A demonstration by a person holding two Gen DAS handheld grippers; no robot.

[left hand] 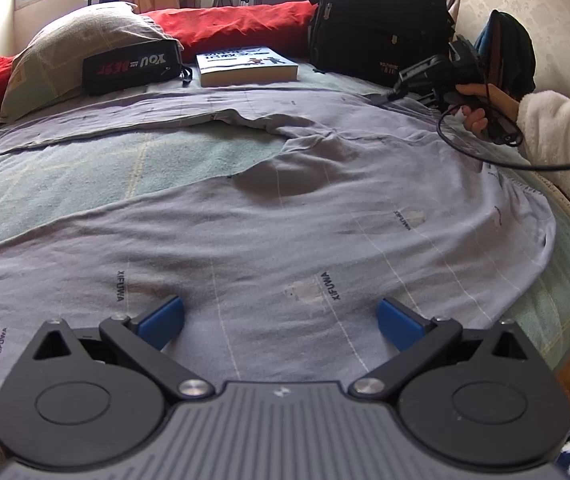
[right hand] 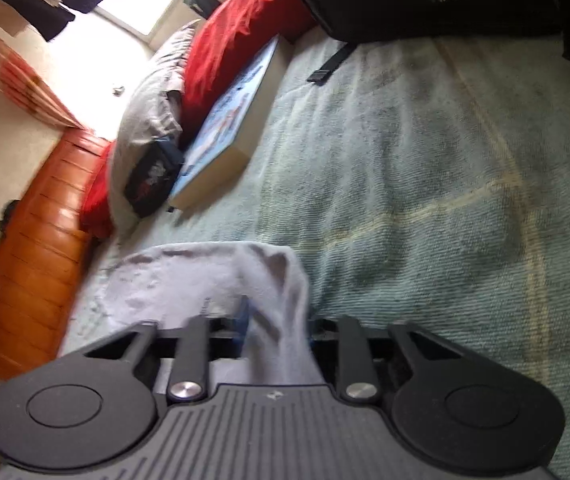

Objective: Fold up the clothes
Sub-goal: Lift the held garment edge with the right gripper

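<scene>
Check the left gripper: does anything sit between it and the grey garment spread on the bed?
Nothing visible does. The left gripper is open directly over the grey garment; the book and backpack lie far beyond it.

Left gripper [left hand: 281, 322] hovers wide open over the grey garment [left hand: 285, 232] spread across the bed [left hand: 85, 168]. Far right, a hand [left hand: 481, 108] grips the right gripper [left hand: 397, 92] at the garment's edge, near the black backpack [left hand: 377, 16].

On the bed — one grey garment [left hand: 285, 216], one book [left hand: 247, 66], one black backpack [left hand: 381, 16], one pillow [left hand: 81, 48].
</scene>
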